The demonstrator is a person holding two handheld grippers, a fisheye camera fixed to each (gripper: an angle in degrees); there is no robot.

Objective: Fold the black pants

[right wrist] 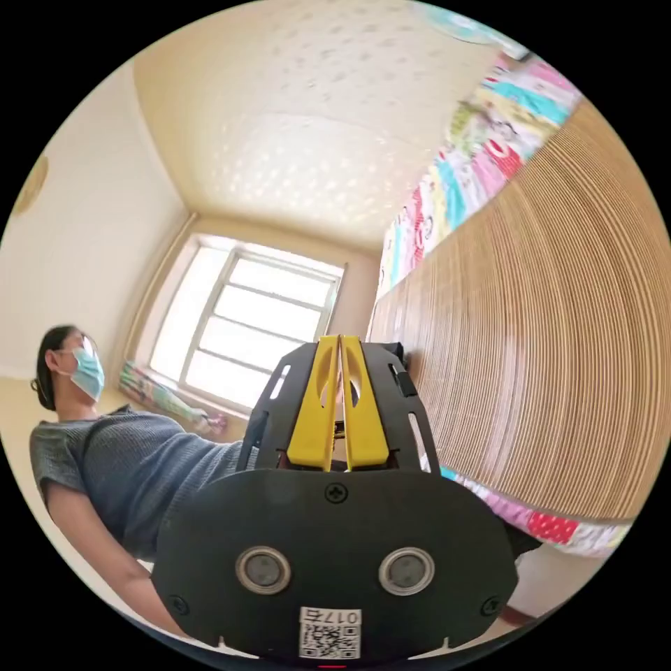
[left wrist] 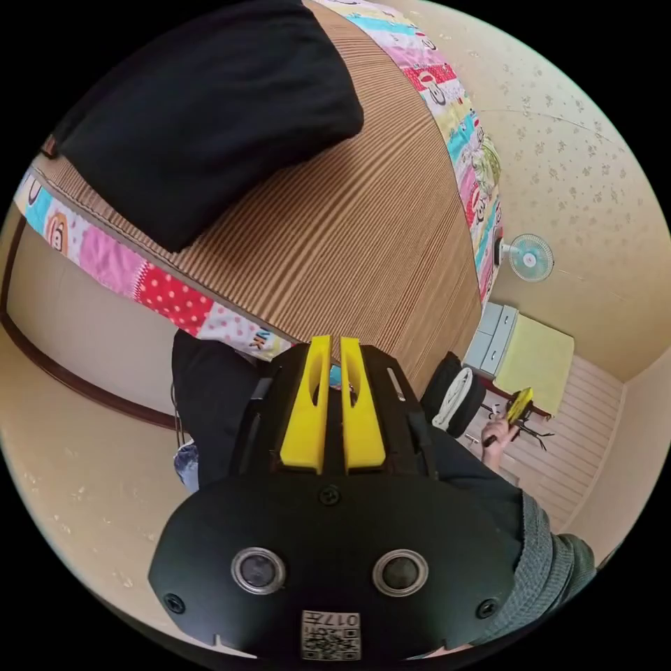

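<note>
Left gripper view: my left tongs (left wrist: pixel 333 344) have their 2 yellow jaws drawn close together, a narrow slit between them, nothing held. They hang off the edge of the bed, above my dark trouser legs. The pants (left wrist: pixel 203 115) lie folded into a compact black block on the striped mat (left wrist: pixel 363 231), near the mat's edge and well apart from the tongs. A patchwork quilt (left wrist: pixel 175 297) shows as a border under the mat on 2 sides. Beyond the far end of the bed stand a small fan (left wrist: pixel 530 257) and a cabinet (left wrist: pixel 498 334) with a yellow top. My other hand (left wrist: pixel 498 435) shows past the bed corner, holding the right tongs (left wrist: pixel 520 404); their state cannot be judged from here.

Right gripper view: my right tongs (right wrist: pixel 339 340) are clenched, jaw tips touching, nothing between them. The mat (right wrist: pixel 531 363) and quilt edge (right wrist: pixel 454 189) run alongside. A window (right wrist: pixel 251 321) lies beyond, and my grey top (right wrist: pixel 140 468) is at the side.
</note>
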